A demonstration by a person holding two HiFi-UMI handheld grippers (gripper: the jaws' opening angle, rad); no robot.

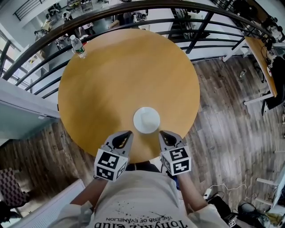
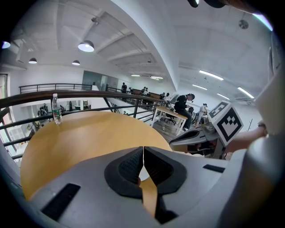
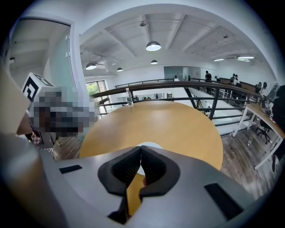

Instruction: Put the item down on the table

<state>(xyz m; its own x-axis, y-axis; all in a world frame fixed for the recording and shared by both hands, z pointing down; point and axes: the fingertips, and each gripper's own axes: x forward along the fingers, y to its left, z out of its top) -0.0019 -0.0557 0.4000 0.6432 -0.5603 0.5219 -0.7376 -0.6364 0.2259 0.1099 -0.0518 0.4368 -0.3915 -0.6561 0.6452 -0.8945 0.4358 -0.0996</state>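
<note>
A white round item (image 1: 146,120), seen from above as a disc, rests on the round wooden table (image 1: 124,80) near its front edge. My left gripper (image 1: 129,132) hangs just left of it and my right gripper (image 1: 161,133) just right of it, both a little nearer to me and apart from it. Both are shut with nothing between the jaws. In the left gripper view the left gripper (image 2: 143,149) has its pads pressed together. The right gripper (image 3: 140,148) hides most of the white item (image 3: 149,145), whose rim peeks over the closed jaws.
A clear water bottle (image 1: 78,46) stands at the table's far left edge, also seen as the bottle (image 2: 56,109) and the bottle (image 3: 129,97). A dark curved railing (image 1: 133,11) runs behind the table. Wooden floor (image 1: 231,116) lies to the right, and a desk (image 1: 262,62) stands at the far right.
</note>
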